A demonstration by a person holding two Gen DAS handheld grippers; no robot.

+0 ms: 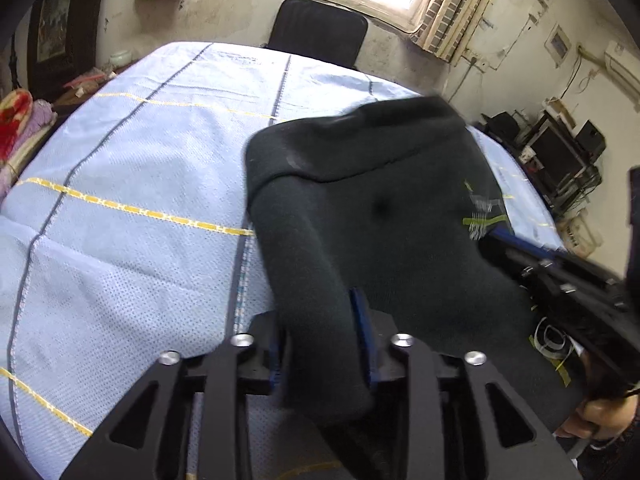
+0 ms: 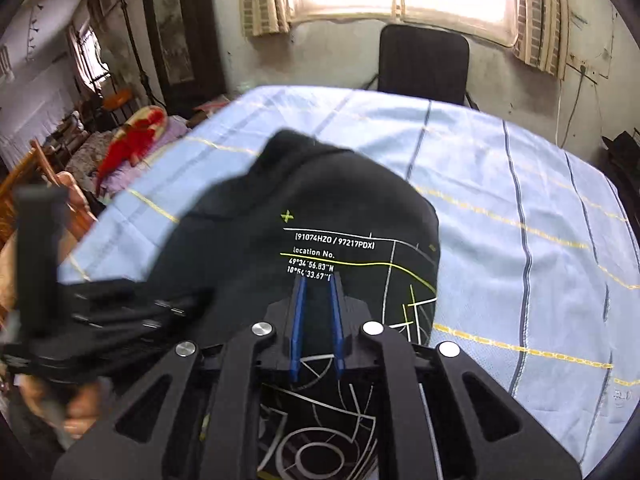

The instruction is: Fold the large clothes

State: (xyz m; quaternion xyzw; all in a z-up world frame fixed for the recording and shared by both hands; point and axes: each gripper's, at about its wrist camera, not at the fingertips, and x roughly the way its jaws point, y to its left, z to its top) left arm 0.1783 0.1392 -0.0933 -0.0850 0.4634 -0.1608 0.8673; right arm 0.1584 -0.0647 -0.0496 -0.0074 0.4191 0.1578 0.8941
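Black shirt (image 2: 320,208): bunched on blue checked cloth (image 2: 520,208) covering counter. Left tool (image 1: 322,340): parted around shirt fold, grip unclear. Right tool (image 2: 318,320): nearly clenched, empty, above the print.

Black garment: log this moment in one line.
garment: partly folded on blue sheet | left tongs: sleeve roll between pads | right tongs: nearly shut over print

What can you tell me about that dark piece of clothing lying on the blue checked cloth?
The dark garment looks like soft, thick black or charcoal knit, partly folded and bunched on the blue cloth. Its upper side carries white and yellow-green printed lines, circles and lettering, including "location No." and coordinates. A rolled or folded part of it runs between the left gripper's blue pads. The right gripper sits over the print, jaws nearly together, with no fabric visibly pinched.
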